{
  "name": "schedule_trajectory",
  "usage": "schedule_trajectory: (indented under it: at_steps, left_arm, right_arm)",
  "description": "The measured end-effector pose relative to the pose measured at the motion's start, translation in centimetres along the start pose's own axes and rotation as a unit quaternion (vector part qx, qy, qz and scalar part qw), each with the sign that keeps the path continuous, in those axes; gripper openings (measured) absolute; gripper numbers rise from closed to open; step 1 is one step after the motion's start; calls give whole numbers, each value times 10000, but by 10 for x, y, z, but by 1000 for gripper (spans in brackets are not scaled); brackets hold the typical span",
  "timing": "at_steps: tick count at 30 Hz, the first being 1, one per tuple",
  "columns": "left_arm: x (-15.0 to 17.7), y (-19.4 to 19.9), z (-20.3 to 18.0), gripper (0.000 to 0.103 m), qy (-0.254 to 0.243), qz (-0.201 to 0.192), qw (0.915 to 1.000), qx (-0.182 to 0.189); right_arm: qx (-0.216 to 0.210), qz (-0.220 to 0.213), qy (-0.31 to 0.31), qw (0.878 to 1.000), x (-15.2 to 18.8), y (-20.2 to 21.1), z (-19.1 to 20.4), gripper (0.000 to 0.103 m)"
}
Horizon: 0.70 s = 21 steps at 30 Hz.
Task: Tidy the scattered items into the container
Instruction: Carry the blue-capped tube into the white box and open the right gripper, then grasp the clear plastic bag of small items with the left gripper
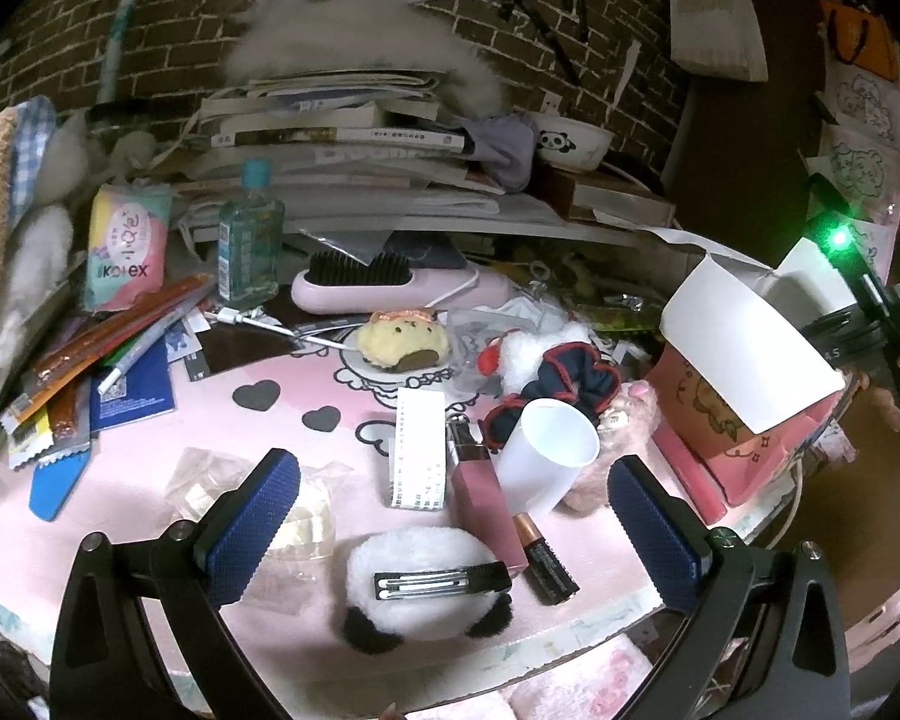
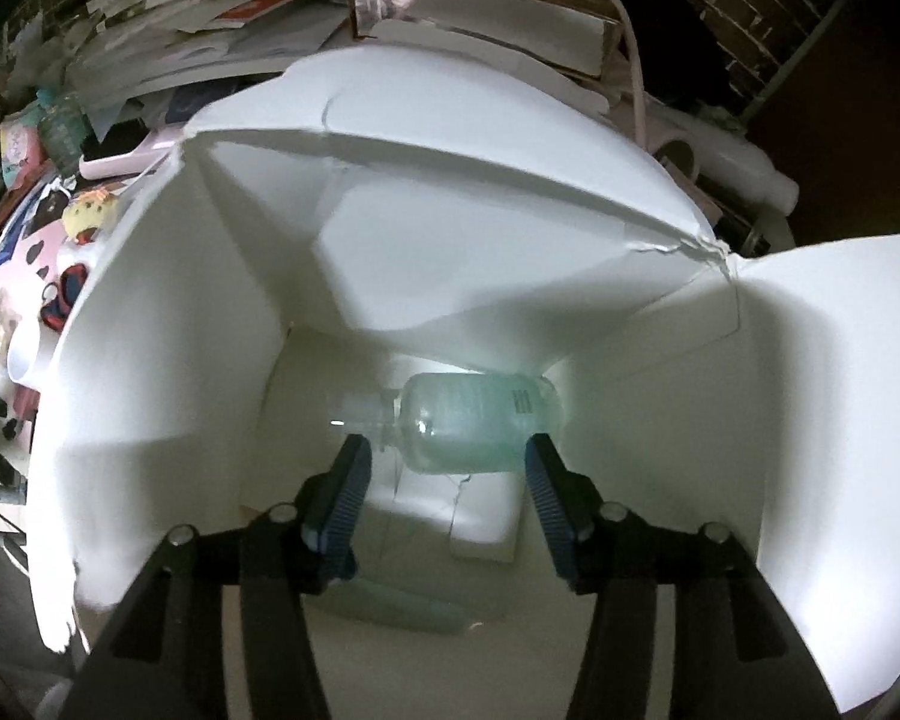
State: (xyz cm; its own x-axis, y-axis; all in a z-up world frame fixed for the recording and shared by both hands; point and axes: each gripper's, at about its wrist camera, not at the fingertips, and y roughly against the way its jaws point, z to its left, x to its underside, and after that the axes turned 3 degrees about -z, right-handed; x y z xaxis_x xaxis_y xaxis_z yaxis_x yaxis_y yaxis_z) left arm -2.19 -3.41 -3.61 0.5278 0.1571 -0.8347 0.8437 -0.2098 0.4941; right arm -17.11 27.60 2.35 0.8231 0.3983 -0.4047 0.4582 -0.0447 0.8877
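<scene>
In the right wrist view my right gripper (image 2: 447, 444) reaches down into the white-lined box (image 2: 168, 360). It is open, and a clear greenish bottle (image 2: 480, 420) lies on its side on the box floor just beyond the fingertips, untouched by the pads. In the left wrist view my left gripper (image 1: 453, 468) hangs open over the pink table mat. Below it lie a panda puff (image 1: 426, 618) with a hair clip (image 1: 441, 582) on top, a battery (image 1: 546, 564), a pink tube (image 1: 486, 504) and a tipped white cup (image 1: 549, 456). The box (image 1: 750, 324) stands at the right.
A paper strip (image 1: 417, 450), a dark scrunchie (image 1: 564, 384) and a yellow plush (image 1: 402, 342) lie mid-table. A pink hairbrush (image 1: 390, 288), a second green bottle (image 1: 249, 240) and stacked books (image 1: 342, 144) fill the back. Snack packets (image 1: 90, 360) crowd the left. The table's edge (image 1: 570, 630) runs close below.
</scene>
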Motion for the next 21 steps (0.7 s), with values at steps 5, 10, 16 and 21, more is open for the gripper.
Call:
schedule_trajectory:
  at_steps: [5,10,16,21]
  left_arm:
    - [1,0,2,103,55,-26,10000,35]
    - [5,-1,10,103,160,-51,9999,-28]
    - [12,-1,23,102,293,51,9995,-108]
    - [16,6,36,102,341,-170,9983,-434]
  right_arm:
    - [83,-568,106,9983,4,25,18,50]
    - [299,-1738,263,9840,8,76,48,65]
    - [-242,-2806,500,9582,16,119,95,76]
    - [-1354,-2772,752,9483,25,119,146,76]
